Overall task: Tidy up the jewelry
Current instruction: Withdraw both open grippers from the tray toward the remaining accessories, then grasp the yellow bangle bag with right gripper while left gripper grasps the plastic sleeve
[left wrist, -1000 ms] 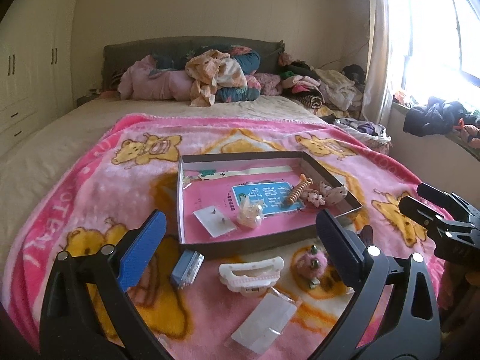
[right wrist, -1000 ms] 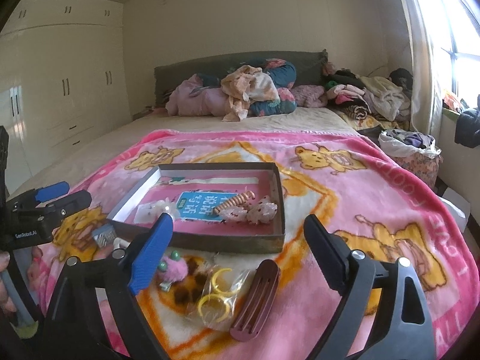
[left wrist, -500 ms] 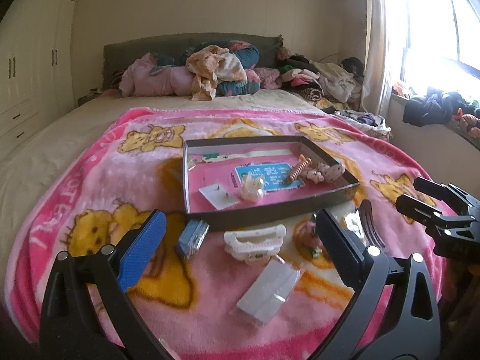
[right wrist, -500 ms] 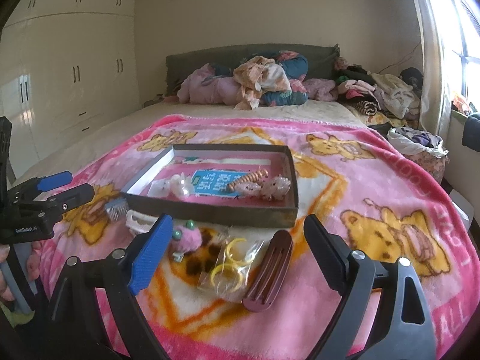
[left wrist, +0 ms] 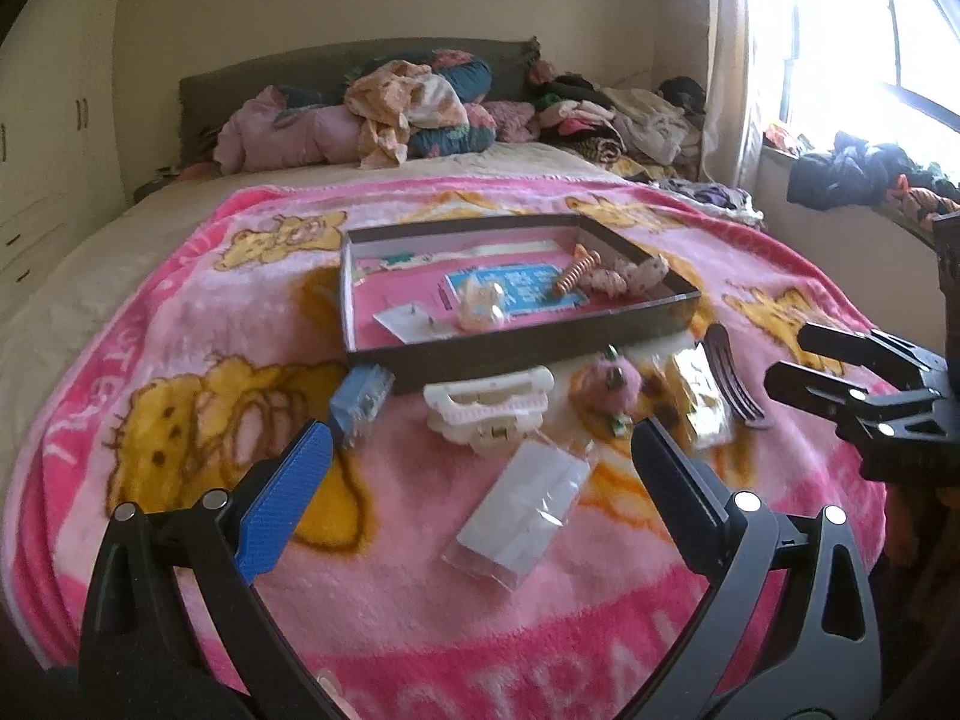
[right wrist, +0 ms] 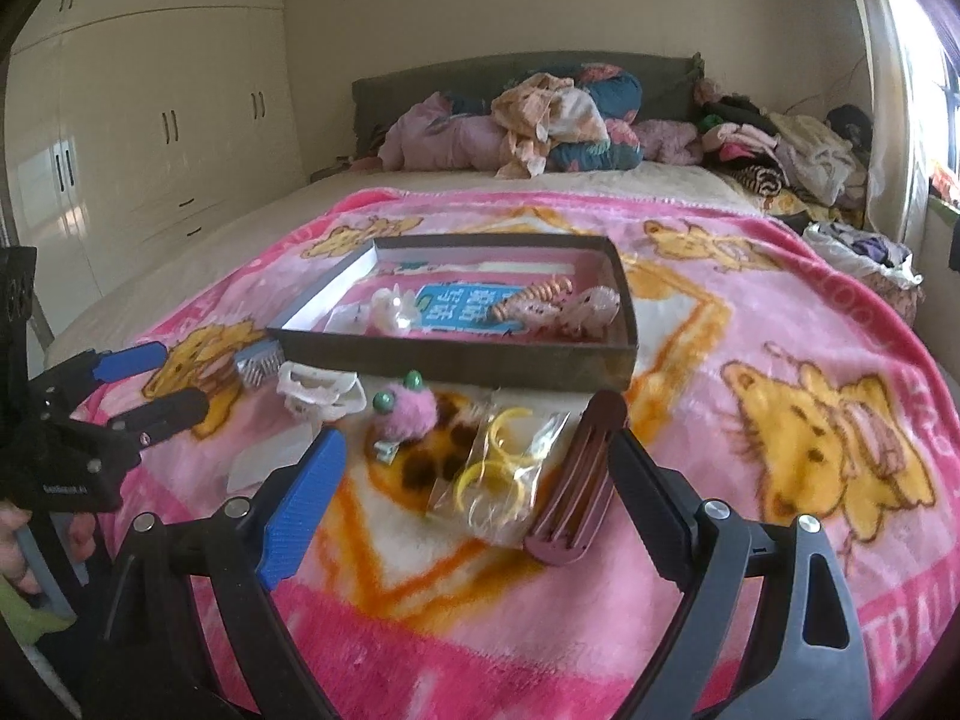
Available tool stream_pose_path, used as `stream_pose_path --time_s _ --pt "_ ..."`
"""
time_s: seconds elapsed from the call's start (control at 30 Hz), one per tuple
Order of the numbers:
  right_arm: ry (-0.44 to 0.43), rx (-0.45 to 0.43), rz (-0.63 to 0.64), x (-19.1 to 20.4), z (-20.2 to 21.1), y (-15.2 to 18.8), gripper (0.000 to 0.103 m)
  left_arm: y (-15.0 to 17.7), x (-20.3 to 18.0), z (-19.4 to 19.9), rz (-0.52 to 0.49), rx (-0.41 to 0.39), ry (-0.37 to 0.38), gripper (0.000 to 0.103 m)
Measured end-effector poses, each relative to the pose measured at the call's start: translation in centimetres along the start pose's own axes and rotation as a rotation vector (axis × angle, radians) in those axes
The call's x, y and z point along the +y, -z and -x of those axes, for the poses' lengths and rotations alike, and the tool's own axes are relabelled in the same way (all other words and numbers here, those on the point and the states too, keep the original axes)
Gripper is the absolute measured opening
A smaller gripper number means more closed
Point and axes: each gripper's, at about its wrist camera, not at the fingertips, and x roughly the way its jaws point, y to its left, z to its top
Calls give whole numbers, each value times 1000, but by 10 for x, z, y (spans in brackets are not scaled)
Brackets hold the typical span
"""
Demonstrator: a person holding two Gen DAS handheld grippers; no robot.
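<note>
Left wrist view: left gripper [left wrist: 480, 462] hovers over the pink blanket [left wrist: 198, 336], jaws spread wide and holding nothing. Between them lies a clear packet [left wrist: 522, 510]. Beyond sit a white hair claw [left wrist: 489, 405], a blue clip [left wrist: 360, 405] and the shallow box [left wrist: 540, 354] holding a few trinkets.

Right wrist view: right gripper [right wrist: 474, 468], jaws likewise wide and bare. A bag of yellow rings [right wrist: 498, 471] and a maroon comb [right wrist: 579, 480] lie just ahead, a pink pom-pom piece [right wrist: 408, 414], possibly a hair tie, beside them.
</note>
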Motion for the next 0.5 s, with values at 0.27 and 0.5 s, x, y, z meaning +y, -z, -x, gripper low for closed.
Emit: stream_pose_path --time_s 0.27,0.5 --pt "-8 32 1 -2 -14 4 86 13 -12 -16 -49 48 31 91" --pt "-27 85 9 -5 -38 4 77 20 -18 -35 -85 97 41 91"
